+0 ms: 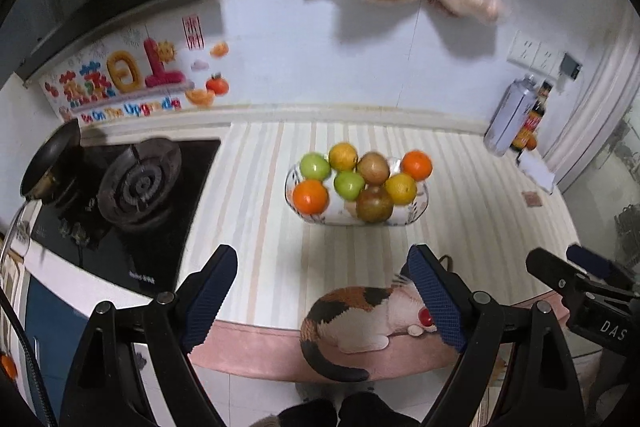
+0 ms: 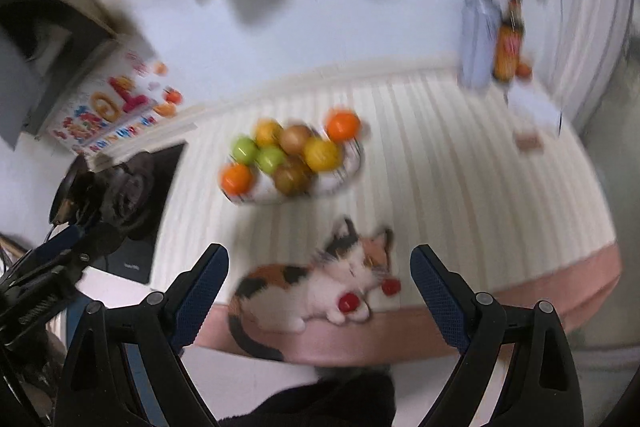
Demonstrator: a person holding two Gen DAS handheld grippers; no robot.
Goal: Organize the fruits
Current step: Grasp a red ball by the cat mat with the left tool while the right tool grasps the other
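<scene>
Beyond both empty, wide jaws: fruit bowl (image 1: 416, 209) on striped counter (image 1: 460, 195)

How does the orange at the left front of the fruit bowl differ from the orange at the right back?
The left orange sits at the near edge of the bowl, beside a green apple; the right orange sits at the far edge, beside a yellow fruit. The left orange appears a little larger, being nearer the camera. Both are round, bright orange and untouched by either tongs.
</scene>
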